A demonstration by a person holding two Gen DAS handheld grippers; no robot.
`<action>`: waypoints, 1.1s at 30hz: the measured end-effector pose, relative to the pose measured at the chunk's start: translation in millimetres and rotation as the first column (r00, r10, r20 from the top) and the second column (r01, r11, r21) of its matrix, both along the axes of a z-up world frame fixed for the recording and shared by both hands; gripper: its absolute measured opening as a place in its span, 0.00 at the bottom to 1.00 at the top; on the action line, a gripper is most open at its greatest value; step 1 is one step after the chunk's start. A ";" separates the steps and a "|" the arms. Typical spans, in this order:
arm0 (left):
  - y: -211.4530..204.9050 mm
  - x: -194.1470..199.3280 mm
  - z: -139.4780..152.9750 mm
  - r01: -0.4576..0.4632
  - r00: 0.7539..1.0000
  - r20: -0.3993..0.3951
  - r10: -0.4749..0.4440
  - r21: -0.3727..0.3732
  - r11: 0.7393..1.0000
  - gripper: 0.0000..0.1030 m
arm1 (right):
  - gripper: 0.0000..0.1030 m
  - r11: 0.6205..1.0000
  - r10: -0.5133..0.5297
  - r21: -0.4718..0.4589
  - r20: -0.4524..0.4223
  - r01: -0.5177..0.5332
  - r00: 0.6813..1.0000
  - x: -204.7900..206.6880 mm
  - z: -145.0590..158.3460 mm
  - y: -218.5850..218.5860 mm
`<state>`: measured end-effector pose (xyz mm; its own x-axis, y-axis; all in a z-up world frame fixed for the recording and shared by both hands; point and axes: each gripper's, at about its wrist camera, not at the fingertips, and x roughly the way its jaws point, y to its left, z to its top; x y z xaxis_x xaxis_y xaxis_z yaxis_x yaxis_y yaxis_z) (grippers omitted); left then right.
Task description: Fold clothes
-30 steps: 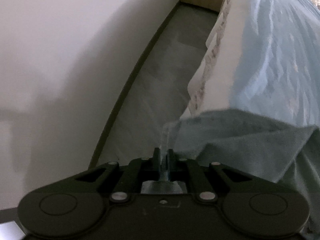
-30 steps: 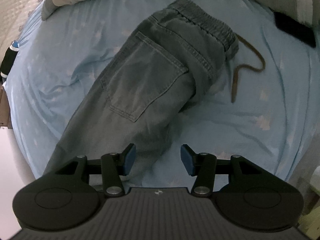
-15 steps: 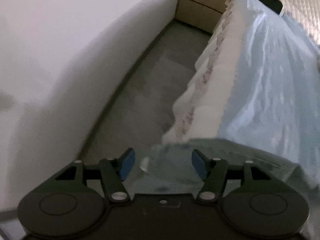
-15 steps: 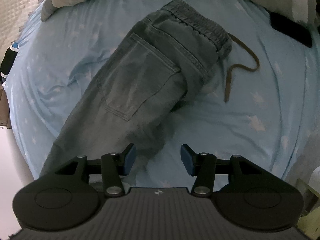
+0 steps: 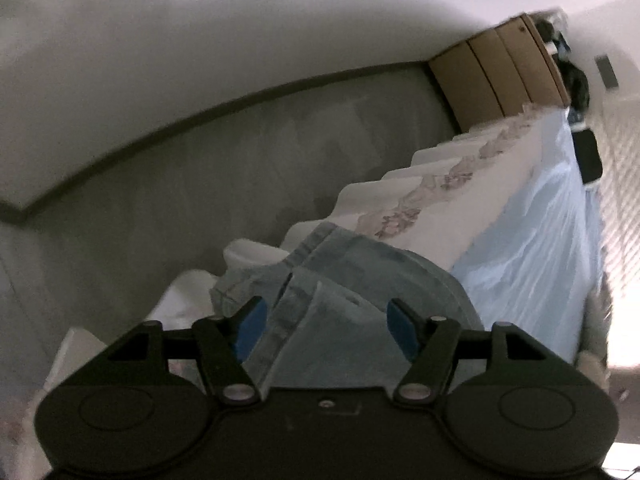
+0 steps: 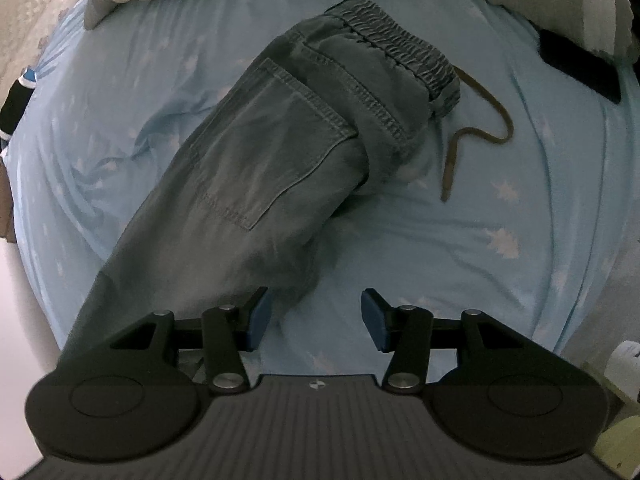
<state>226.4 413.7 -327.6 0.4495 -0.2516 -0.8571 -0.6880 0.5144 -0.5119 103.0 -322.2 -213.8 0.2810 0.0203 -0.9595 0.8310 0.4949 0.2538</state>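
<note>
Left claw (image 5: 322, 330): released, pads apart, nothing pinched — the hem ends of the jeans (image 5: 352, 280) lie just ahead of and between its fingers, hanging over the bed edge (image 5: 432, 200). Right claw (image 6: 314, 322): also released, empty, poised above the blue sheet (image 6: 460, 260). The jeans stretch away ahead and to its left, waistband (image 6: 400, 46) farthest off, drawstring (image 6: 476, 120) trailing to the right. Judged progress: legs laid one over the other lengthwise — that fold appears done; the crosswise folds, hem toward waistband, remain.

Both wrist views look steeply down, sharing jeans (image 6: 280, 168).
</note>
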 end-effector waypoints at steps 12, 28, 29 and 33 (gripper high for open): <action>0.6 1.0 -11.6 0.017 1.000 -0.022 -0.017 -0.017 1.000 0.10 | 0.51 0.998 0.059 0.002 0.004 -0.059 0.998 15.9 4.3 13.6; 18.8 98.5 42.2 0.031 0.993 0.112 -0.047 0.139 0.990 0.06 | 0.51 0.999 0.050 -0.003 0.000 -0.050 0.999 16.1 5.5 18.9; 17.5 107.8 39.3 0.052 0.993 0.093 -0.067 0.157 0.986 0.06 | 0.51 0.999 0.049 -0.006 0.000 -0.049 0.999 15.6 7.0 18.4; 12.7 136.2 26.1 0.122 0.992 -0.008 -0.123 0.218 0.968 0.15 | 0.51 0.999 0.029 -0.020 0.013 -0.029 1.000 11.6 12.3 11.3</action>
<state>362.6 426.5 -301.5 0.4321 -0.1131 -0.8947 -0.6103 0.6937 -0.3825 114.6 -311.0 -201.6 0.2929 0.0094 -0.9561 0.8131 0.5236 0.2542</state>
